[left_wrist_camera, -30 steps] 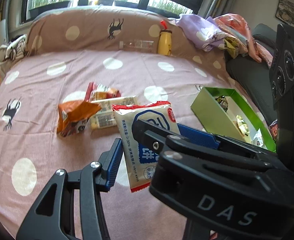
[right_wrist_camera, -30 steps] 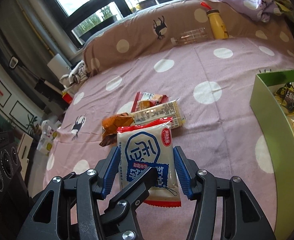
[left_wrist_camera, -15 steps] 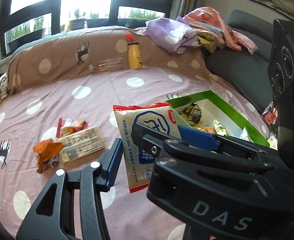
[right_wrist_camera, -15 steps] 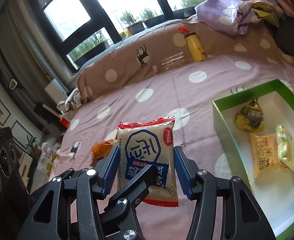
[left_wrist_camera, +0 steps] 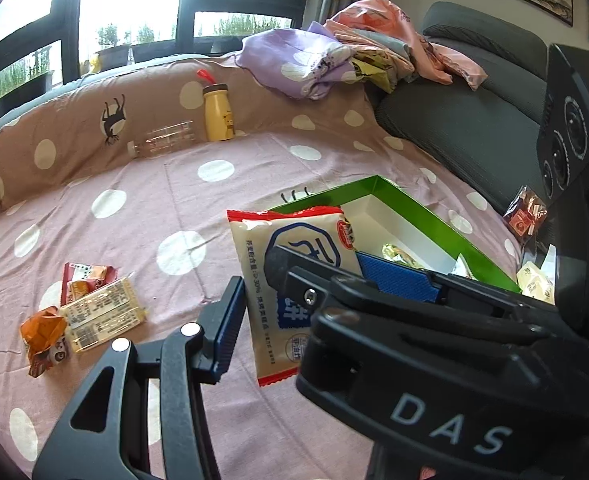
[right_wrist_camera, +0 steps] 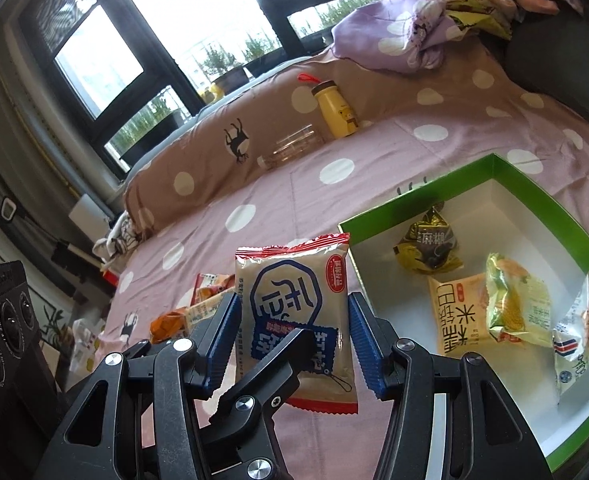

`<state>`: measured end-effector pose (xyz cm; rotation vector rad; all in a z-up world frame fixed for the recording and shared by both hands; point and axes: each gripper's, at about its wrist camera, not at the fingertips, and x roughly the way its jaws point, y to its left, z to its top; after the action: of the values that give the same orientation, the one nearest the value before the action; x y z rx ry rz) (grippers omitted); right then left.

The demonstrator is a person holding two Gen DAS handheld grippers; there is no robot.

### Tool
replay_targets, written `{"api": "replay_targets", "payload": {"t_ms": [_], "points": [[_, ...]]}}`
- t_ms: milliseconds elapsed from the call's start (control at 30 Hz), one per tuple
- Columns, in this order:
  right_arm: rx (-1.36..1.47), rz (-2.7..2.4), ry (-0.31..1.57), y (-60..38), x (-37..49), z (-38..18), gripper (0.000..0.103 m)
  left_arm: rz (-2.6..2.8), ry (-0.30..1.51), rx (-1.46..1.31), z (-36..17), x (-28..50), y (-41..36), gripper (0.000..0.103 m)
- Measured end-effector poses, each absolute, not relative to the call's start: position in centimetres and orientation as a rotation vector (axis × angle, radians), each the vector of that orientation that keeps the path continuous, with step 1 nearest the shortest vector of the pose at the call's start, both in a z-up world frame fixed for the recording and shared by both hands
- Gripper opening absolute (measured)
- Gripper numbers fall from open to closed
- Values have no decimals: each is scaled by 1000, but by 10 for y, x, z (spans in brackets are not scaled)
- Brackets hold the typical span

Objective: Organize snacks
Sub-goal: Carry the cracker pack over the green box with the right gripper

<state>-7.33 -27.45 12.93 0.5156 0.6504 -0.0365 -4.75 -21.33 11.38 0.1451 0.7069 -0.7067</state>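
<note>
Cream cracker packet (right_wrist_camera: 294,312) is hanging upright above the pink spotted bedspread (right_wrist_camera: 278,208), just left of the green box (right_wrist_camera: 414,196). Right gripper (right_wrist_camera: 292,344) fingers are clamping its side edges; left gripper (left_wrist_camera: 294,300) fingers are clamping it too.

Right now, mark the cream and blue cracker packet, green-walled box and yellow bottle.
cream and blue cracker packet (right_wrist_camera: 294,280), right wrist view, printed front.
green-walled box (right_wrist_camera: 422,200), right wrist view, far rim.
yellow bottle (left_wrist_camera: 218,118), left wrist view, body.
</note>
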Motion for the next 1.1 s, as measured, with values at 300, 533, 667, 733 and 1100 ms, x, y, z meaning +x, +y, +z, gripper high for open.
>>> {"api": "replay_targets", "payload": {"t_ms": [300,533,667,733,1100], "points": [[557,-78,624,-300,-84,129,57,-752,702,175,116,-52,-235,45],[584,-112,622,-313,-89,126,57,-779,719,172,112,-52,-247,45],[611,-130,621,-322,-91,123,57,-786,731,172,110,-52,-256,45],[616,-140,622,-327,-92,122,57,-796,735,174,109,-53,-260,45],[659,-187,611,-346,-101,119,57,-841,747,200,107,-56,-281,45]]}}
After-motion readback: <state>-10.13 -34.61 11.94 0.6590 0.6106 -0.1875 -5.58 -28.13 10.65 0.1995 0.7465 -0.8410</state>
